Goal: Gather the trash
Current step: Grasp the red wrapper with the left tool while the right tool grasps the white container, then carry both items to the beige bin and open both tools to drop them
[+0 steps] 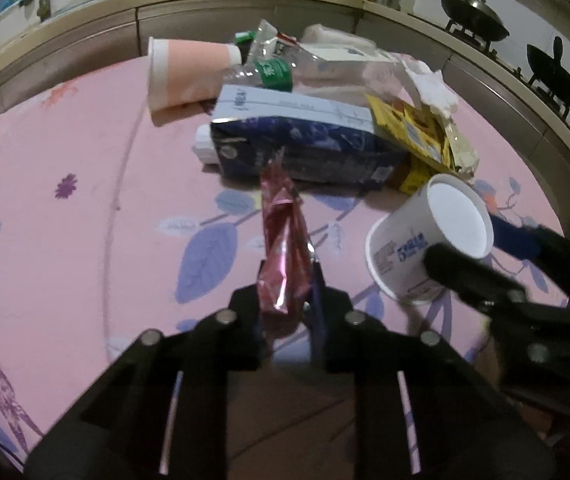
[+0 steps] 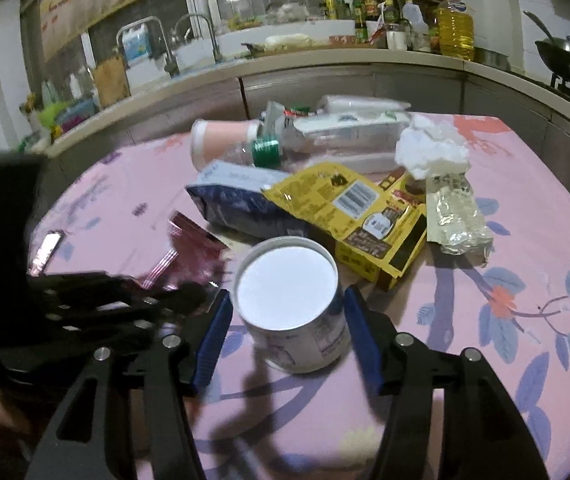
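My left gripper (image 1: 289, 284) is shut on a red foil wrapper (image 1: 283, 236), which sticks up and forward from its pads above the pink floral tablecloth (image 1: 85, 200). A white paper cup (image 2: 289, 300) lies on its side with its base toward the right wrist camera. It sits between the blue pads (image 2: 215, 332) of my right gripper (image 2: 287, 312), with a slight gap on each side. In the left wrist view the same cup (image 1: 413, 256) is at the right, with the right gripper (image 1: 485, 256) around it. The left gripper (image 2: 189, 296) and its wrapper (image 2: 193, 248) show at the left of the right wrist view.
A heap of trash lies beyond: a navy carton (image 1: 297, 148), a pink paper cup (image 1: 189, 72), a clear bottle with a green label (image 1: 277, 72), a yellow packet (image 2: 349, 208), crumpled white tissue (image 2: 433, 148) and a clear wrapper (image 2: 453, 212). A kitchen counter (image 2: 285, 68) runs behind the table.
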Action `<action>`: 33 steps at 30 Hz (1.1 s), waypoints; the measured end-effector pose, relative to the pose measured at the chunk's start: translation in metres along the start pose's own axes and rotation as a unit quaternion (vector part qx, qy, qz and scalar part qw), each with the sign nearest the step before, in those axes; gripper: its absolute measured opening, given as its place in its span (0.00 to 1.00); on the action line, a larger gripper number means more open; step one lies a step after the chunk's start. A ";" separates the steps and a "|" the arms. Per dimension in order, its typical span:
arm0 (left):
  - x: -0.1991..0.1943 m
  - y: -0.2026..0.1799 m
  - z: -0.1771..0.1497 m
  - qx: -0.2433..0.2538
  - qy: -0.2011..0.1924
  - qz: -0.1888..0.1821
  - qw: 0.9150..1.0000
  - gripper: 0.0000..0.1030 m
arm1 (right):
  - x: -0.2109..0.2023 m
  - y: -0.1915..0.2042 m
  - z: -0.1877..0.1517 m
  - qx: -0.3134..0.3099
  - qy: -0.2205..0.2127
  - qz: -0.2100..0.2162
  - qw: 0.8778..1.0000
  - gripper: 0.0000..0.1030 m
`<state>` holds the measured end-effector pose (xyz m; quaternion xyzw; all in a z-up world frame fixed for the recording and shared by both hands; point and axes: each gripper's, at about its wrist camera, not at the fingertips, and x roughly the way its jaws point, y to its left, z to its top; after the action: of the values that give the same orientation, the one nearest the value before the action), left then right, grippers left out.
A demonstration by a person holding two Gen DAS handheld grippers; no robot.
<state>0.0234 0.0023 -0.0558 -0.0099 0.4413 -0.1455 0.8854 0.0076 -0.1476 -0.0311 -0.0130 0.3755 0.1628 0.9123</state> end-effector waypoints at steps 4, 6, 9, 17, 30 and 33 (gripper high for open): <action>-0.014 -0.005 0.003 0.014 -0.013 -0.005 1.000 0.16 | -0.003 -0.009 -0.002 0.009 -0.010 0.026 1.000 0.52; -0.021 -0.010 0.007 0.023 -0.018 -0.015 0.999 0.16 | -0.012 -0.015 -0.003 0.018 -0.019 0.034 0.999 0.52; -0.032 -0.031 0.014 0.050 -0.021 -0.049 0.997 0.16 | -0.037 -0.030 -0.010 0.033 -0.046 0.049 0.997 0.52; -0.024 -0.161 0.070 0.177 -0.029 -0.152 0.972 0.16 | -0.115 -0.152 -0.030 0.149 -0.148 -0.049 0.977 0.52; 0.137 -0.433 0.176 0.269 0.043 -0.277 0.922 0.16 | -0.164 -0.384 -0.070 0.310 -0.170 -0.215 0.910 0.53; 0.169 -0.452 0.177 0.265 0.062 -0.265 0.925 0.21 | -0.154 -0.405 -0.079 0.325 -0.151 -0.222 0.907 0.54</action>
<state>0.1457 -0.4946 -0.0131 0.1176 0.4224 -0.4866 0.7556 -0.0245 -0.5865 -0.0216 0.2259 0.2532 -0.1753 0.9242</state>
